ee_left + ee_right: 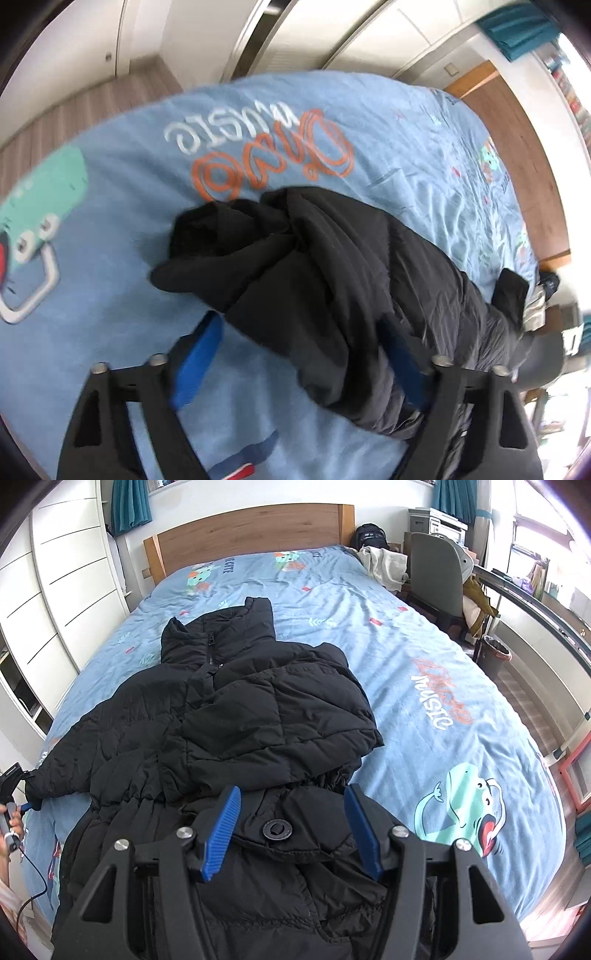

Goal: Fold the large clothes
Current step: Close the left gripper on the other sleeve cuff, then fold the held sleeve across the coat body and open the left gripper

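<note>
A large black puffer jacket (pixel 236 716) lies front up on the blue bed cover (pixel 424 635), collar toward the headboard, its right sleeve folded over the chest. My right gripper (pixel 291 805) is open and empty, hovering over the jacket's lower part near a snap button (pixel 276 828). My left gripper (pixel 299 336) is at the left sleeve's cuff at the bed's left edge, also seen in the right wrist view (pixel 27 806). Its blue fingers (pixel 199 354) stand wide apart with the sleeve (pixel 314 280) lying bunched between them.
A wooden headboard (pixel 251 531) is at the far end. White wardrobe doors (pixel 55 590) run along the left. A grey chair (pixel 439 572) with clothes, a bin (pixel 496 657) and a desk stand to the right of the bed.
</note>
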Motion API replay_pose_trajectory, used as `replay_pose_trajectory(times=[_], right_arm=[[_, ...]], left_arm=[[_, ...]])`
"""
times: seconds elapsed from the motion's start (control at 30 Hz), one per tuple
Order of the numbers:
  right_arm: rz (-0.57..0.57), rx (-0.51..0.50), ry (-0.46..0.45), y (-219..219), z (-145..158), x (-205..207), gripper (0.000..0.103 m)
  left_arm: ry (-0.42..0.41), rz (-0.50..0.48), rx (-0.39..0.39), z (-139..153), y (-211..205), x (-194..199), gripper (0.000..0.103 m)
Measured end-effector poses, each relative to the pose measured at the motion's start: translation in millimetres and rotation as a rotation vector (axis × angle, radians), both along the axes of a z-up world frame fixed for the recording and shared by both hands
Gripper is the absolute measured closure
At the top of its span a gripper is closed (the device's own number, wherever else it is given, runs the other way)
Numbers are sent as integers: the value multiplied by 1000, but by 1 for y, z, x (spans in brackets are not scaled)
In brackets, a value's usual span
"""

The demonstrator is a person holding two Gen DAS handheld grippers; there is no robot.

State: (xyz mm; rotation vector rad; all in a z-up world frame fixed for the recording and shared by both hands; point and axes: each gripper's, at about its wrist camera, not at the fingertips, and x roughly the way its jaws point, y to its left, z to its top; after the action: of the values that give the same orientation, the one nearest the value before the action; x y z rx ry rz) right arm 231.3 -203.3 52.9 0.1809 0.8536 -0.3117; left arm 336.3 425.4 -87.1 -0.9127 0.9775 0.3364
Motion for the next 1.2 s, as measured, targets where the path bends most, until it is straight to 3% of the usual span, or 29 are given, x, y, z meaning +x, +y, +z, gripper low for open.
replay_pose_trajectory(times=[0.13, 0.2, 0.3, 0.47, 0.77, 1.0, 1.2], right_arm=[[2, 19, 4, -1, -4, -1, 46], [1, 28, 6, -3, -9, -4, 46], [-10, 44, 9, -8, -14, -9, 46], [-38, 72, -8, -22, -17, -23, 46], [-71, 104, -56, -43, -14, -50, 46], [-76, 98, -76, -59, -14, -73, 46], [-93, 94, -100, -78, -13, -96, 46]], left_arm=[[-20, -4, -46, -6, -5, 4, 56], [-32, -11, -53, -5, -7, 5, 74], [-29, -17, -17, 2, -11, 6, 84], [-32, -28, 17, 11, -17, 10, 90], [-30, -128, 197, 64, -60, 15, 91], [-81, -253, 332, 115, -127, 22, 92], [-152, -395, 388, 152, -208, 31, 92]])
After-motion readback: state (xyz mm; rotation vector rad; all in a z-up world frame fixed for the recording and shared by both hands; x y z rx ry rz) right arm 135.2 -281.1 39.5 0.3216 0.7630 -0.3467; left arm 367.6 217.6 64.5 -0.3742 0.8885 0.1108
